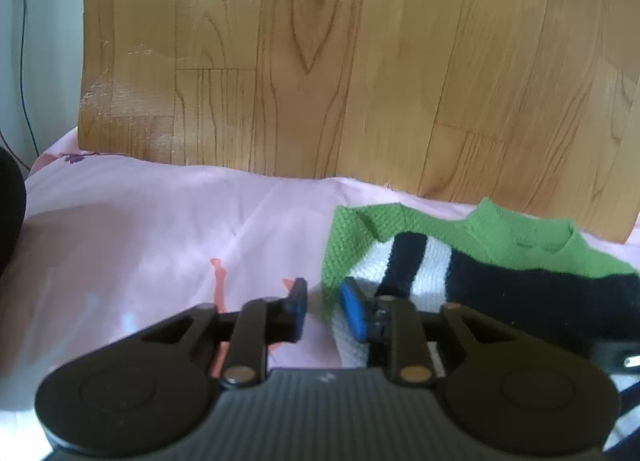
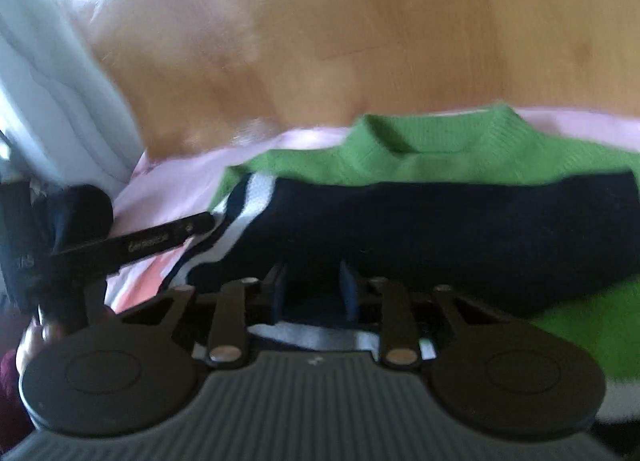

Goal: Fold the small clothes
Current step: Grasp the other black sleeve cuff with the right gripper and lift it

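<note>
Both tongs sit at the small sweater, which lies on the pink bedsheet [image 1: 132,221] in the lower right of the left wrist view and across the middle of the right wrist view. Our left tongs [image 1: 324,309] stand with a moderate gap between the blue pads [image 1: 354,313], and the green edge of the sweater [image 1: 520,245] hangs into that gap; we cannot tell whether the pads yet pinch it. Our right tongs [image 2: 313,293] are likewise parted, low over the sweater's navy band [image 2: 440,229], with white-and-navy knit showing just beneath them; no cloth is clearly caught between them.

We judge the step in hand to be taking hold of the near edge for a fold. To do it well, we should bite only the top layer, both tongs level with each other, lift together and lay the edge towards the green collar [image 2: 436,133] in the upper middle of the right view, so the stripes stay square. The knit looks thick and soft, so a shallow grip may slip.

Behind the bed stands a wood-grain board [image 1: 360,61]. As for writing, the left tongs' arm [image 2: 156,243], seen at the left of the right view, carries pale lettering, too blurred for us to read.
</note>
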